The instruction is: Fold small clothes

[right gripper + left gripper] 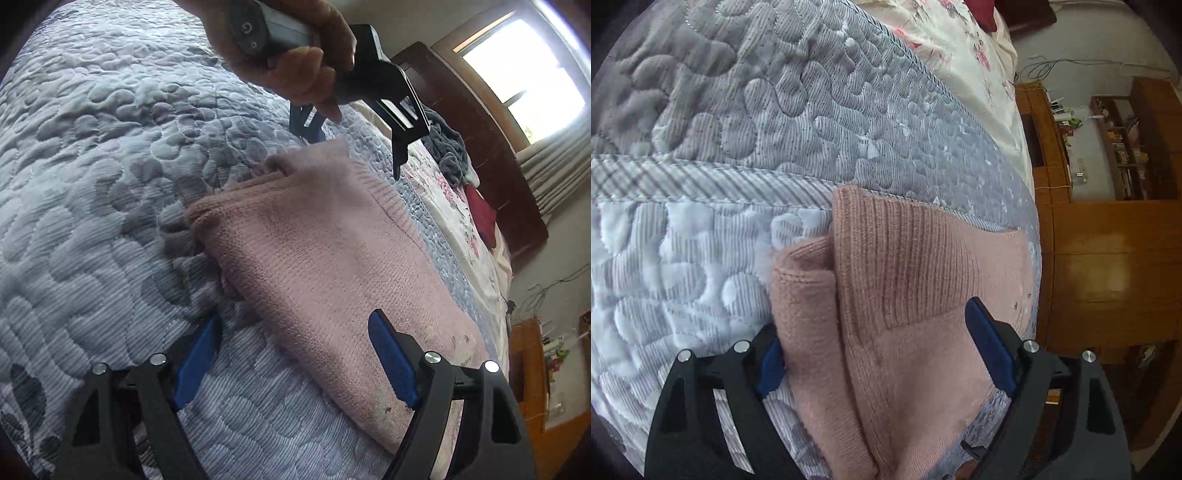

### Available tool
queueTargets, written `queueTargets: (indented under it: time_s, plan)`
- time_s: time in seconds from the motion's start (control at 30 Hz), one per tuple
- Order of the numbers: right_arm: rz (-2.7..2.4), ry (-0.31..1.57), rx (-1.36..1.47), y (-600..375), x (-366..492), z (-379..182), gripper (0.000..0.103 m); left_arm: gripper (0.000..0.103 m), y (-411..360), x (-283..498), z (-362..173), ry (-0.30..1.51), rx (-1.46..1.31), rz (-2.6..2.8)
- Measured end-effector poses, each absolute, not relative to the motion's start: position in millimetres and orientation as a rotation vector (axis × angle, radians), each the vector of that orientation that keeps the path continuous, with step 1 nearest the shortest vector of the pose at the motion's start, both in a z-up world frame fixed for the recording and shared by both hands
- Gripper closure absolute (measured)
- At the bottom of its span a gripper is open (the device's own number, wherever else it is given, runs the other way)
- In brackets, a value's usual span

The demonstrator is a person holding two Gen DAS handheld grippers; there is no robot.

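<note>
Beneath both of your tools lies a grey-blue quilted bedspread with a pebbled stitch pattern, soft and puffy, so nothing on it sits on a firm base. Nearest you in the right wrist view, the right gripper stands wide open with nothing in it, its left blue pad over bare quilt and its right blue pad over the near corner of the folded dusty-pink knitted sweater, which fills the middle of that frame. In the left wrist view the left gripper is also spread wide and grasps nothing; the sweater's ribbed hem and a loose rolled fold lie between its pads at lower centre. That roll looks unsecured, so if you close there you may catch only the top layer and drag the stack open. A deep bite could also pinch the quilt with the knit. Further off, in the upper middle of the right wrist view, your hand holds the left tool at the sweater's far edge; lifting the two ends unevenly would skew the fold. Beyond, at upper right, the floral sheet and dark wooden headboard are well apart.
</note>
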State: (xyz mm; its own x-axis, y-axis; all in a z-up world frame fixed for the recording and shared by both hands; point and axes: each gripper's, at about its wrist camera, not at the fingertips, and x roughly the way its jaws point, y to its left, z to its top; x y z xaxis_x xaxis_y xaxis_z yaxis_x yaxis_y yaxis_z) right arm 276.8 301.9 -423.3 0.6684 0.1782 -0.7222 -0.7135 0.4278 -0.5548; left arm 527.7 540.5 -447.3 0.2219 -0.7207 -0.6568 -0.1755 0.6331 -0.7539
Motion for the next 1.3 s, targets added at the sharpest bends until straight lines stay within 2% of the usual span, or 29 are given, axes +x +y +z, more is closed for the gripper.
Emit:
queueTargets:
  time_s: [0.03, 0.1, 0.13, 0.17, 0.23, 0.27, 0.33, 0.4, 0.5, 0.67, 1.07, 1.3]
  plan:
    - [0.603, 0.625, -0.976, 306, 279, -424, 0.022, 0.019, 538, 530, -448, 1.321, -0.858, -0.446]
    - [0.599, 0.611, -0.964, 316, 285, -423, 0.027, 0.028, 535, 537, -449, 1.319, -0.873, -0.441]
    - [0.597, 0.614, -0.957, 321, 289, -423, 0.028, 0.044, 534, 538, -450, 1.324, -0.878, -0.445]
    - [0.595, 0.613, -0.947, 326, 292, -423, 0.030, 0.056, 533, 540, -452, 1.331, -0.885, -0.448]
    - [0.597, 0.605, -0.932, 333, 294, -422, 0.037, 0.068, 535, 541, -455, 1.342, -0.890, -0.434]
    - [0.603, 0.610, -0.926, 337, 295, -422, 0.047, 0.077, 538, 540, -456, 1.343, -0.900, -0.425]
    - [0.620, 0.627, -0.906, 341, 298, -423, 0.069, 0.082, 542, 537, -456, 1.338, -0.920, -0.406]
    - [0.626, 0.637, -0.888, 343, 299, -423, 0.081, 0.083, 541, 534, -452, 1.324, -0.918, -0.397]
    - [0.634, 0.642, -0.808, 338, 301, -410, 0.090, 0.084, 538, 534, -442, 1.306, -0.918, -0.388]
    - [0.621, 0.651, -0.672, 323, 306, -378, 0.092, 0.085, 532, 538, -417, 1.296, -0.889, -0.362]
    - [0.557, 0.630, -0.418, 280, 323, -301, 0.093, 0.085, 477, 575, -317, 1.260, -0.753, -0.349]
    - [0.528, 0.632, -0.337, 253, 330, -276, 0.093, 0.085, 449, 584, -289, 1.286, -0.668, -0.327]
